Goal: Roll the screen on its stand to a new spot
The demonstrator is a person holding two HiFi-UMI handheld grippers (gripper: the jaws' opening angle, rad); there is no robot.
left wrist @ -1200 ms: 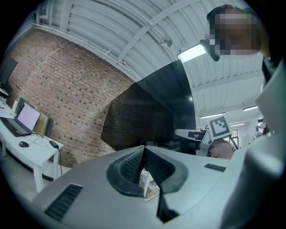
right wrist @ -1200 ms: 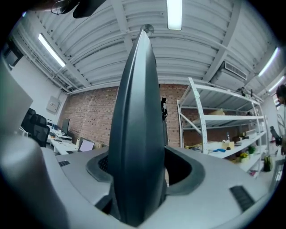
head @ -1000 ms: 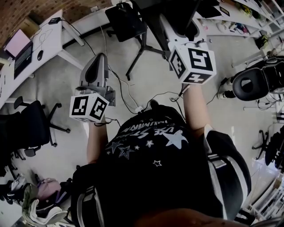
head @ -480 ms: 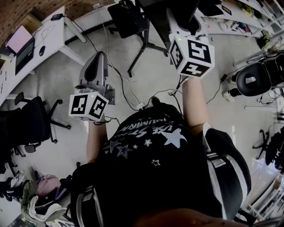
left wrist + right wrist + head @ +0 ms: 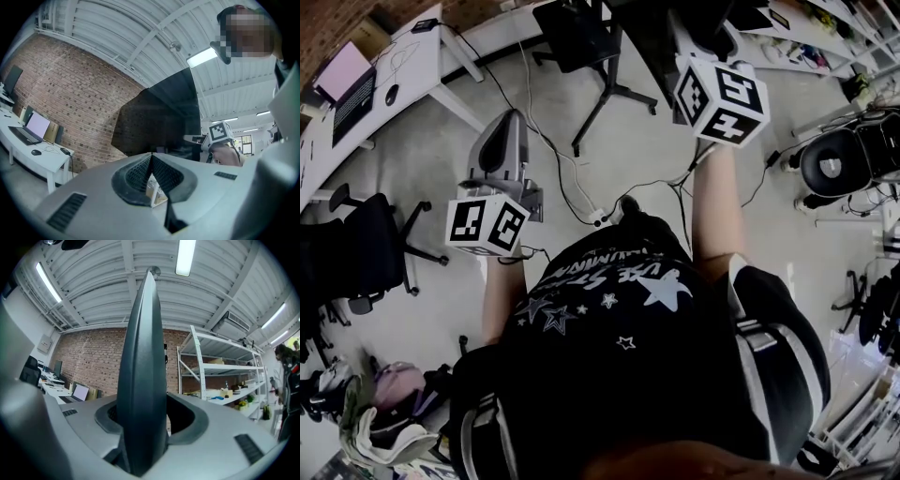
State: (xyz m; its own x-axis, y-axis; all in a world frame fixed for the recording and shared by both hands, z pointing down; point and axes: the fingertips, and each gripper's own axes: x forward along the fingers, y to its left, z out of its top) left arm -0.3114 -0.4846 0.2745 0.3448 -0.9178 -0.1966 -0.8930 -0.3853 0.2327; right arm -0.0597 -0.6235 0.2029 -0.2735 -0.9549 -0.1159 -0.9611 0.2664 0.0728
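Observation:
The screen (image 5: 159,117) is a large dark panel, seen ahead in the left gripper view. Its edge (image 5: 140,357) stands upright between my right gripper's jaws and fills the gap. My right gripper (image 5: 140,416) is shut on that edge. In the head view the right gripper (image 5: 686,39) reaches forward at the upper right, above the stand's wheeled legs (image 5: 605,94). My left gripper (image 5: 508,120) hangs lower at the left, away from the screen. It is shut and holds nothing, its ribbed pads (image 5: 161,174) meeting.
A white desk (image 5: 412,66) with a laptop runs along the upper left. Black office chairs stand at the left (image 5: 356,262) and right (image 5: 844,164). Cables (image 5: 581,202) trail over the floor by my feet. Metal shelving (image 5: 220,376) lines the brick wall.
My right gripper has moved forward and a little right, and the stand's legs have shifted the same way. The left gripper has stayed where it was.

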